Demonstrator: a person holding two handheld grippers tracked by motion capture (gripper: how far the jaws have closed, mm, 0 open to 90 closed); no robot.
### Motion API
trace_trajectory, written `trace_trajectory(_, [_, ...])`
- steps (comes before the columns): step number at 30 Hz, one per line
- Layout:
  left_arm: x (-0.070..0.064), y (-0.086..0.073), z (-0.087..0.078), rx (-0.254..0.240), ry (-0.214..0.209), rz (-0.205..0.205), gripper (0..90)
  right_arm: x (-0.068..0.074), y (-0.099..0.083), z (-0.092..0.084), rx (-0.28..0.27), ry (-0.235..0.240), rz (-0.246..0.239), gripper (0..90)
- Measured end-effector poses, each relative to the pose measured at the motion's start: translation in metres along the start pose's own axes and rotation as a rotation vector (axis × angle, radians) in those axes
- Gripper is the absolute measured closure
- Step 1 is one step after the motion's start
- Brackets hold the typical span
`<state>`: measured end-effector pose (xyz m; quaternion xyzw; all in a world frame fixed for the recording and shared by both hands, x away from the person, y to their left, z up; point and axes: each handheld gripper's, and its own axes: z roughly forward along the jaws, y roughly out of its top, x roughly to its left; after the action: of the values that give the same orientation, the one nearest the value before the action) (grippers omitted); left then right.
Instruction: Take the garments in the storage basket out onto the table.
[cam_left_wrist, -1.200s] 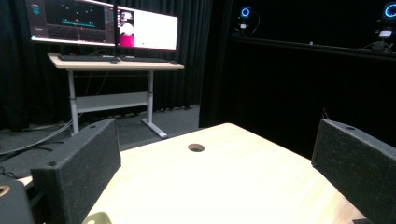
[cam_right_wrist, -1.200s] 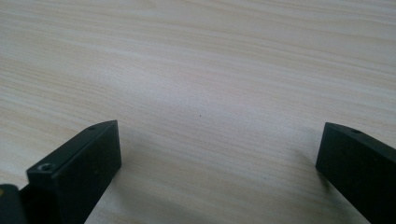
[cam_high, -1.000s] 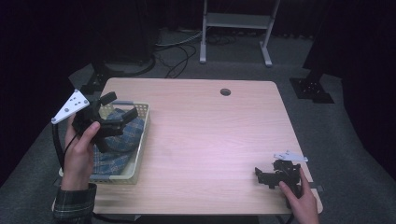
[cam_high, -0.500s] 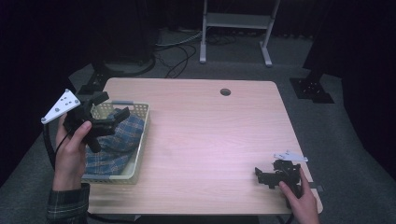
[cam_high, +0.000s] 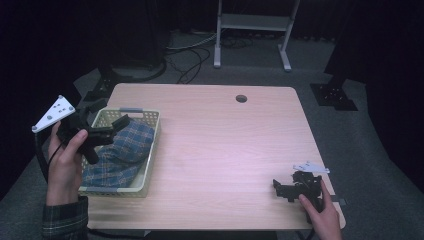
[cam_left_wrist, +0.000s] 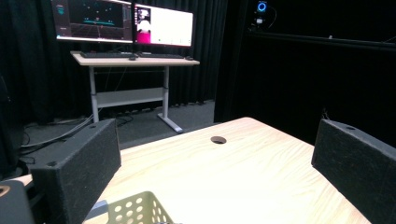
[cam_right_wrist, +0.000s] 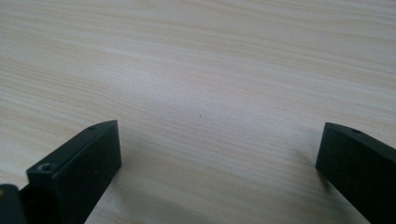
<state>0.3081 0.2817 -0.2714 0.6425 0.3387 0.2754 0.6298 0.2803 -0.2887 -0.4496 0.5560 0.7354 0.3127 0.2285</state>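
Note:
A pale yellow-green basket (cam_high: 150, 145) stands at the table's left edge, and a blue plaid cloth (cam_high: 122, 150) lies crumpled inside it. My left gripper (cam_high: 107, 115) hovers over the basket's left rim in a hand, open, with nothing between its jaws. In the left gripper view, that gripper (cam_left_wrist: 217, 137) looks across the table, with a corner of the basket (cam_left_wrist: 135, 210) below. My right gripper (cam_high: 281, 190) rests open near the table's front right corner. The right gripper view shows that gripper (cam_right_wrist: 219, 135) with bare wood between its wide-apart jaws.
The light wooden table (cam_high: 225, 145) has a round cable hole (cam_high: 241, 98) near its far edge. A desk with monitors (cam_left_wrist: 126, 21) stands beyond the table. Cables (cam_high: 190, 60) and black stand feet (cam_high: 332, 95) lie on the floor around it.
My left gripper has drawn back to the left, from over the cloth to the basket's left rim. The right gripper has not moved.

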Motion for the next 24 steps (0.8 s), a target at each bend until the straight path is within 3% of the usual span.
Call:
trace_trajectory(14, [0.012,0.000,-0.012,0.012,0.020,-0.004,0.8,0.000,0.000,0.000,0.000,0.000,0.000,0.0])
trace_trajectory(24, [0.020,-0.003,-0.019,0.060,0.043,0.009,0.8,0.000,0.000,0.000,0.000,0.000,0.000,0.0])
